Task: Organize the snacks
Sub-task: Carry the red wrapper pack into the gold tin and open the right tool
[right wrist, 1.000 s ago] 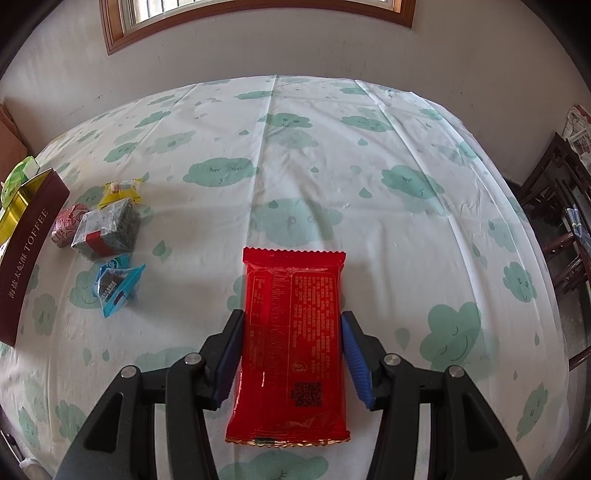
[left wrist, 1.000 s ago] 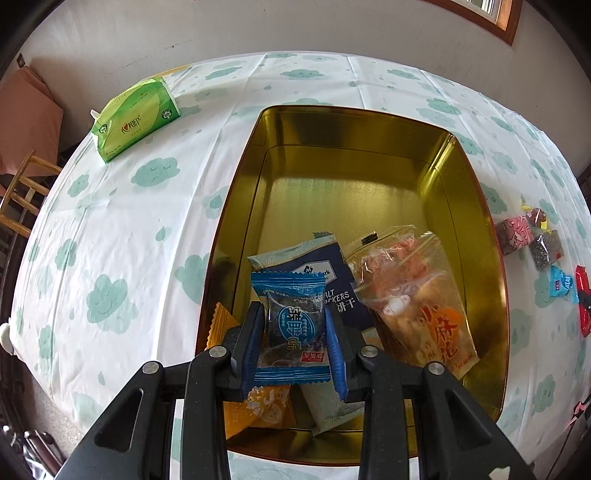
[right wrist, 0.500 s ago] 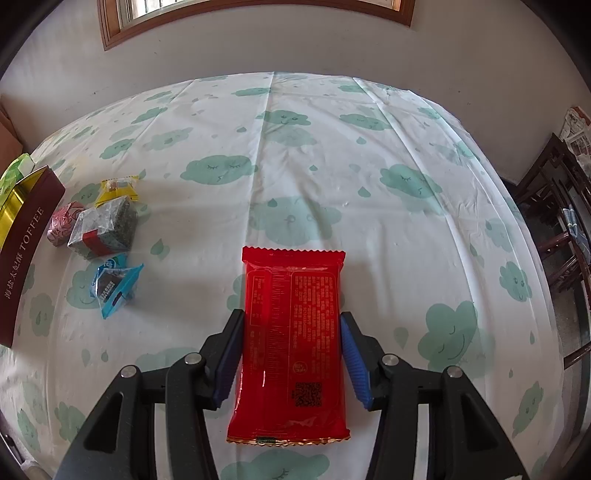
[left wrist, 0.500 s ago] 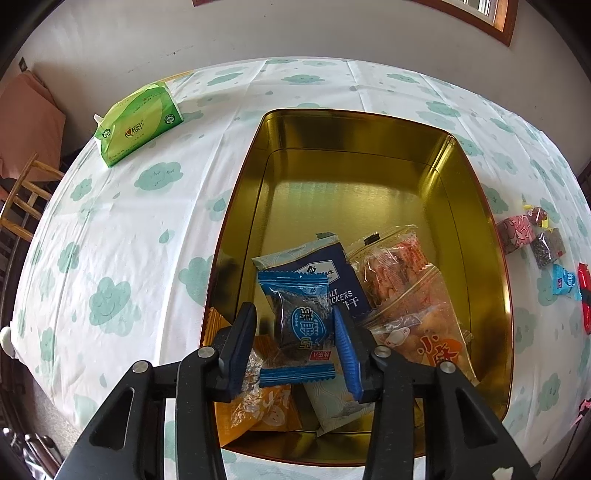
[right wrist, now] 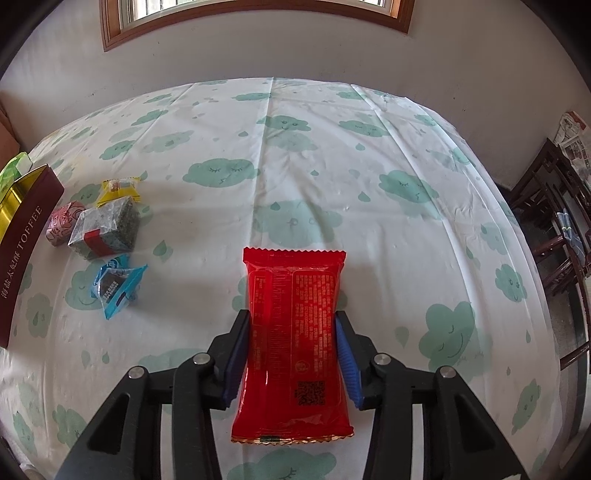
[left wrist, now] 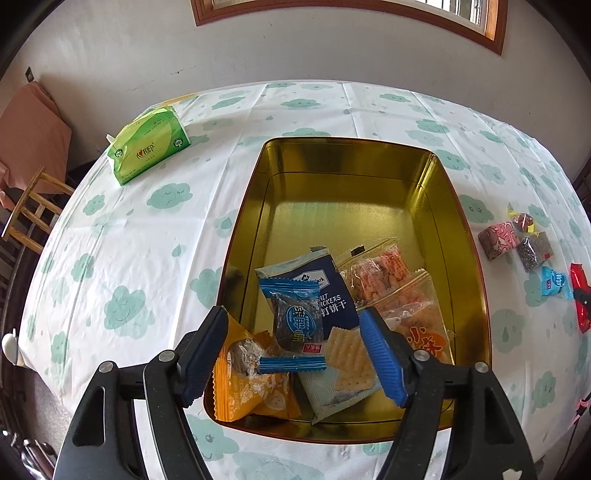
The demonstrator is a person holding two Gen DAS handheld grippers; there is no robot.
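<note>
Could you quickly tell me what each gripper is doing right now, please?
Left gripper: opening, pads clear of the blue snack packet lying in the tin.
Right gripper: closing on the red packet.

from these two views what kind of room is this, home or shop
Most likely a home dining room: a table under a cloud-print tablecloth, wooden chairs at its edge, a wood-framed window in a plain wall, and a tissue pack beside the snack tin.
</note>
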